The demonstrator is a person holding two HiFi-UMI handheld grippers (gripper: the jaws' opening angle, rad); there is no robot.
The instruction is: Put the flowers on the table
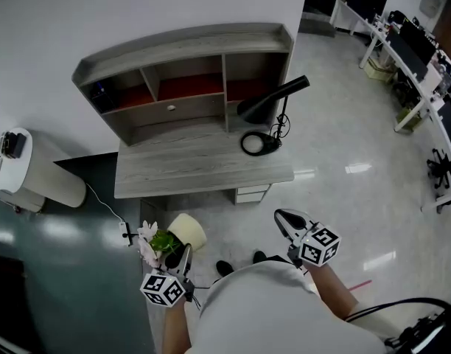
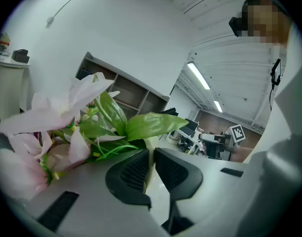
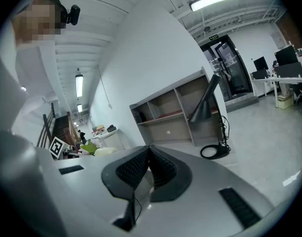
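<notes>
A cream pot (image 1: 187,232) of pink flowers (image 1: 147,243) with green leaves hangs low over the floor, in front of the grey desk (image 1: 196,169). My left gripper (image 1: 175,260) is shut on the pot's rim. In the left gripper view the cream rim (image 2: 152,143) sits pinched between the two dark pads, with the blooms (image 2: 57,127) spreading to the left. My right gripper (image 1: 287,223) is held beside it at the right, shut and empty; its pads (image 3: 136,168) meet at the tips. The desk (image 3: 176,113) shows ahead of it.
The desk carries a shelf hutch (image 1: 189,72) at the back and a black lamp (image 1: 273,103) with a round base at its right end. A white drawer unit (image 1: 253,193) stands below it. A white cylinder (image 1: 30,172) stands at the left, and office desks (image 1: 410,50) at the far right.
</notes>
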